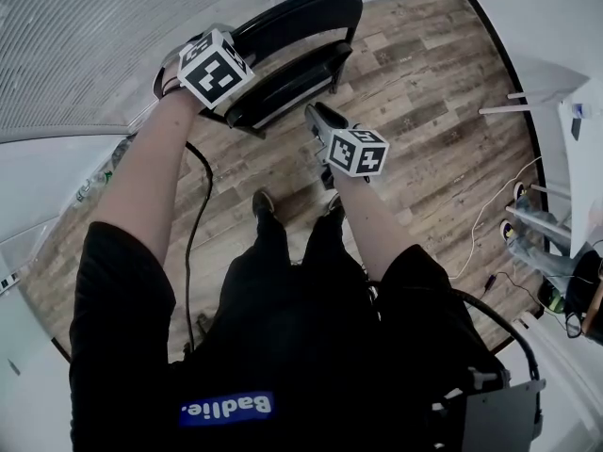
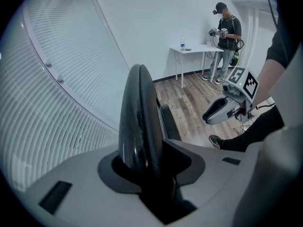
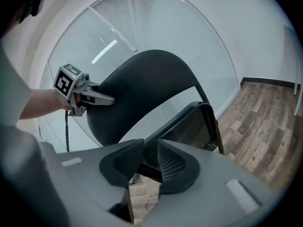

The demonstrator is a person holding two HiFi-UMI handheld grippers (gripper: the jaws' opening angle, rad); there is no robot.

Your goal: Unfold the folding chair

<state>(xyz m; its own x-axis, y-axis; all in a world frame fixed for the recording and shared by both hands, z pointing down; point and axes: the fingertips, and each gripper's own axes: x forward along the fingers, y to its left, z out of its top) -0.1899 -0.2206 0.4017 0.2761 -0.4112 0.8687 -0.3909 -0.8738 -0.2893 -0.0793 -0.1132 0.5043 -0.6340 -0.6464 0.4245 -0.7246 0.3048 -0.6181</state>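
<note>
The folding chair [image 1: 301, 15] stands on the wood floor [image 1: 424, 92] in front of the person, with its seat [image 3: 196, 126] tilted up near the backrest [image 2: 137, 112]. Left claw [image 2: 150, 167] — clamped on the rim of the backrest. Right claw [image 3: 147, 167] — jaws narrowly apart with nothing between them, just short of the seat's edge
</note>
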